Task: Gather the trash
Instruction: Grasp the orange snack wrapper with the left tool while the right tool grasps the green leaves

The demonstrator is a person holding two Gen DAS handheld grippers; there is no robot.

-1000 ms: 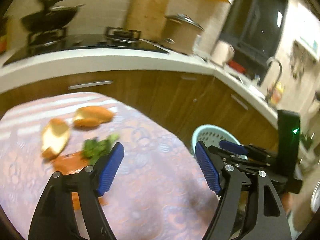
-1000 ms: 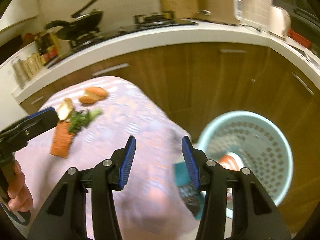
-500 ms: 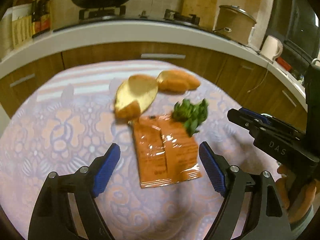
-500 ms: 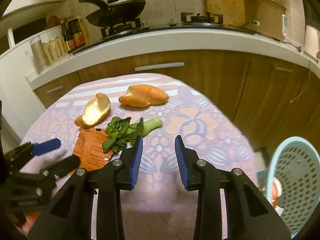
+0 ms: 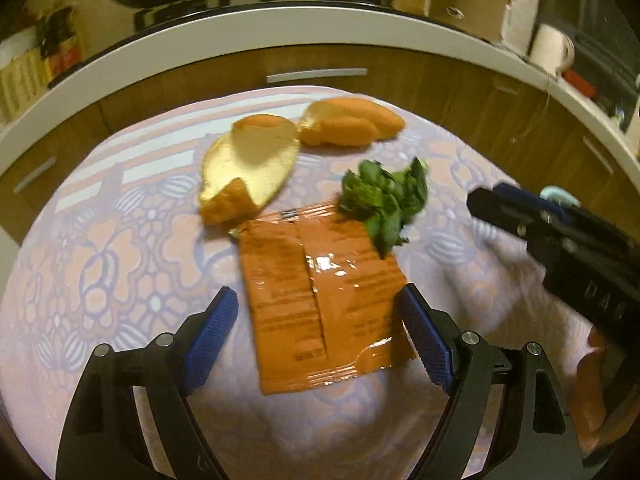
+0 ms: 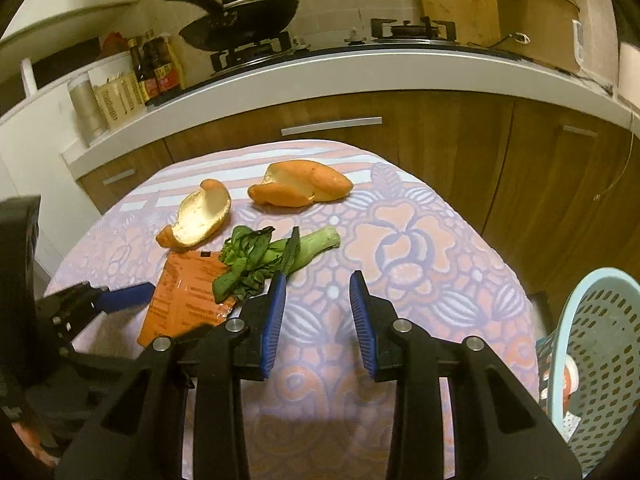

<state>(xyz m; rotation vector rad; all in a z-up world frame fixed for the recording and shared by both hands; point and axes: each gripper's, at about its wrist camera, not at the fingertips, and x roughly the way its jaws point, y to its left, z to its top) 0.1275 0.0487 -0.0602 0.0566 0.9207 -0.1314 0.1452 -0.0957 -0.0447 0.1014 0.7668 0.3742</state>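
Note:
An orange foil wrapper [image 5: 320, 296] lies flat on the patterned tablecloth [image 5: 120, 264]; it also shows in the right wrist view [image 6: 186, 300]. A green leafy vegetable scrap [image 5: 384, 200] [image 6: 272, 254] rests on its far corner. Two orange peel pieces [image 5: 252, 172] [image 5: 352, 122] lie beyond; the right wrist view shows them too [image 6: 198, 220] [image 6: 300, 188]. My left gripper [image 5: 320, 340] is open, its jaws either side of the wrapper's near end. My right gripper [image 6: 316, 320] is open and empty, just right of the vegetable.
A pale blue perforated basket [image 6: 600, 368] with some trash inside stands off the table's right side. Wooden cabinets [image 6: 440, 140] and a white counter [image 6: 360, 68] with a stove and wok [image 6: 240, 24] run behind the table.
My left gripper swung from the basket side to the table and closed in on the orange wrapper. My right gripper turned from the basket toward the vegetable and peels, its jaws slightly wider now.

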